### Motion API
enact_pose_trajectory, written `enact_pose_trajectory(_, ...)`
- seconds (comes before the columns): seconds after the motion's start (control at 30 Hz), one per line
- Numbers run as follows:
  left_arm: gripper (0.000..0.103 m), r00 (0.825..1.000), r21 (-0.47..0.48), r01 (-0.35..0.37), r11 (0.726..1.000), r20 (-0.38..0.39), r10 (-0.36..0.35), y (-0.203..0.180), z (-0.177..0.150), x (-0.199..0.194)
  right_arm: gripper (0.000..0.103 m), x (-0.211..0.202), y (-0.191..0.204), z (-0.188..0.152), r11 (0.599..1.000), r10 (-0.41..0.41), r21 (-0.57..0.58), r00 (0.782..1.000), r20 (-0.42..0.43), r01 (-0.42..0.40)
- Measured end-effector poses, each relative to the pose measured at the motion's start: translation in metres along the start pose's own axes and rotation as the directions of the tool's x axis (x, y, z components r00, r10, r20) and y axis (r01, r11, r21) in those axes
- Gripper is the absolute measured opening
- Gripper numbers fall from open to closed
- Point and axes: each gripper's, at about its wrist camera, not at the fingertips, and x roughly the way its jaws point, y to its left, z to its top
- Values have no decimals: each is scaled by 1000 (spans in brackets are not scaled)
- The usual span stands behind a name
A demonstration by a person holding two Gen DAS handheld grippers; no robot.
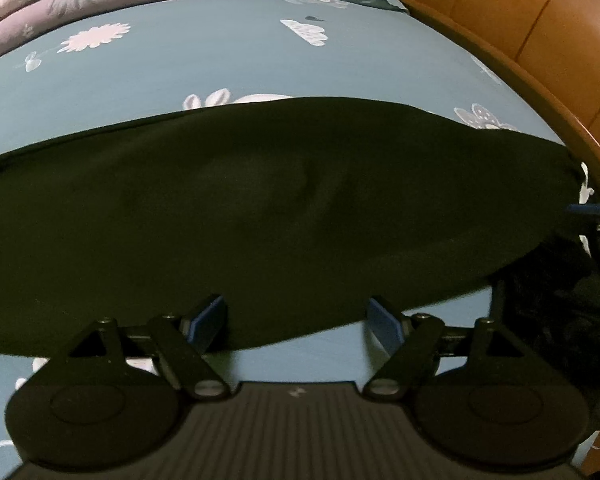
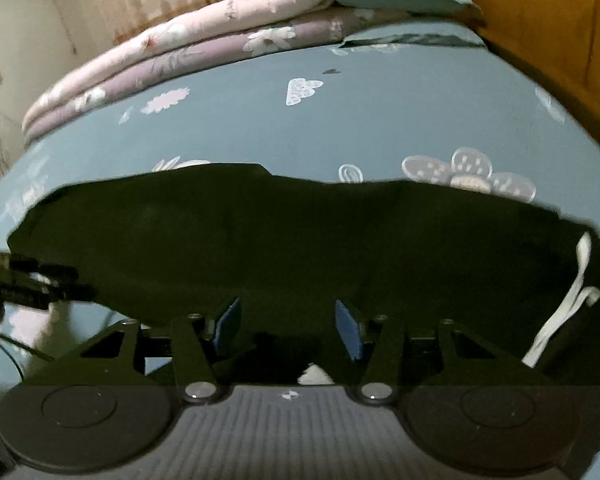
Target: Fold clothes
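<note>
Looking through my left wrist camera, I see the left gripper (image 1: pixel 296 320) with its fingers spread wide, holding nothing, at the near edge of the dark, flat-lying cloth garment (image 1: pixel 260 208) on the blue flower-printed bedsheet (image 1: pixel 220 64). In the right wrist view, the right gripper (image 2: pixel 288 326) is likewise spread, hovering over the garment's near edge beside a white drawstring (image 2: pixel 568 300).

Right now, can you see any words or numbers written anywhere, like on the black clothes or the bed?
No words or numbers can be read.
Black garment: plain, no print shows.
Blue bedsheet: only flower and cloud pictures.
Left gripper: a tiny pale mark on its body, too small to read.
Right gripper: a small pale logo, no letters.
</note>
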Motion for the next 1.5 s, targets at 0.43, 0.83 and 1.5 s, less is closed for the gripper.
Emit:
enact_pose_trajectory(0.43,78,998,-36,-69,997,-9,69,-42,-5,-14,71,25,-60,-6,994,10,105,1000,-17,-8)
enact_pose_trajectory(0.83,66,998,111,50,993,-27,-47,-91,31,10,98,35,-96,-14,982,74,173,997,-4,-73)
enact_pose_trajectory(1.5,56,948,-183,-301,936,49,314,84,22,-48,103,35,-74,7,992,42,124,997,-68,-33)
